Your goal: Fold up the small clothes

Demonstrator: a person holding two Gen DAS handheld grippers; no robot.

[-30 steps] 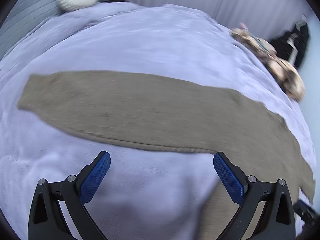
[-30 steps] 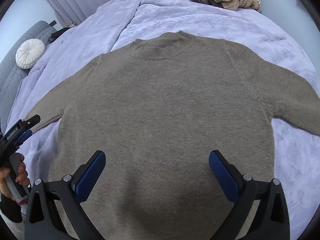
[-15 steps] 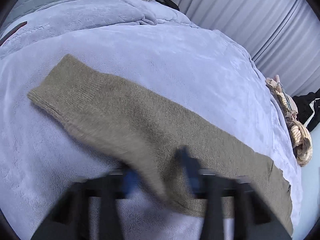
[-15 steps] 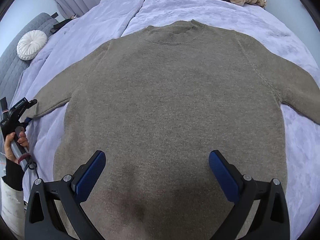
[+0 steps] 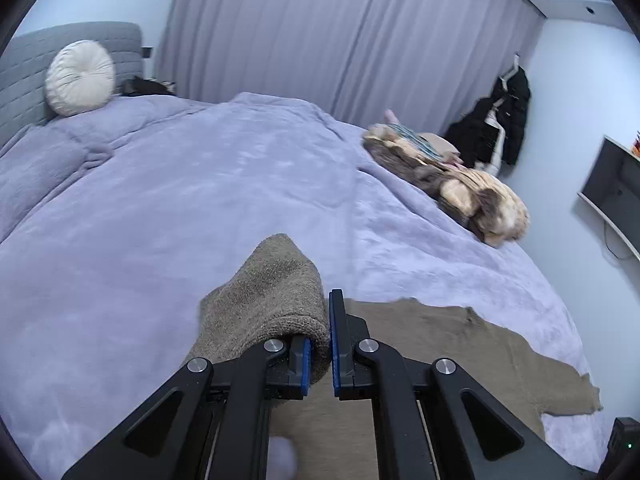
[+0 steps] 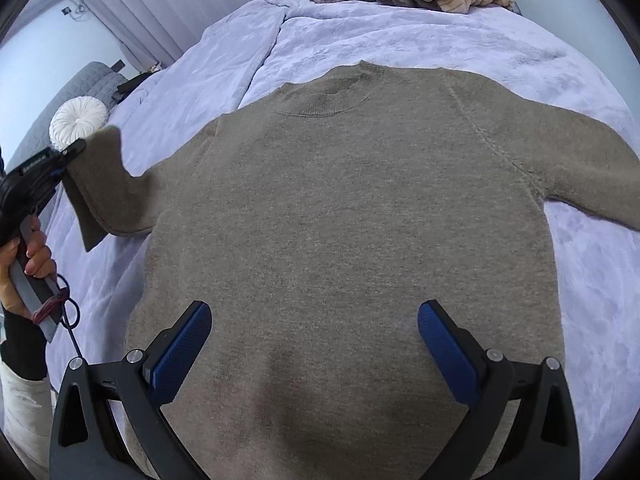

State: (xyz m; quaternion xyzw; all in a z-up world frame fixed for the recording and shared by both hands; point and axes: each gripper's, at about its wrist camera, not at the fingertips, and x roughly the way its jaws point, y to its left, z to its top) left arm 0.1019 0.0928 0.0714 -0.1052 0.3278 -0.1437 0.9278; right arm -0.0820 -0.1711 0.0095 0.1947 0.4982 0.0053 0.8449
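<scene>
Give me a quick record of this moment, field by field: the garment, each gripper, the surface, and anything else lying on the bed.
garment: taupe sweater spread flat, front up, neckline away from the right wrist camera
left gripper: jaws shut on the sleeve, lifting its cuff end off the blanket
right gripper: jaws open, over the sweater's lower body, holding nothing
surface: lavender blanket covering the bed
other items: heap of clothes at the far edge; round white cushion by the headboard

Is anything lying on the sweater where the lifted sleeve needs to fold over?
Nothing visible does. The left gripper pinches the sleeve up off the blanket, and the sweater front lies bare. The open right gripper only hovers over its lower part.
</scene>
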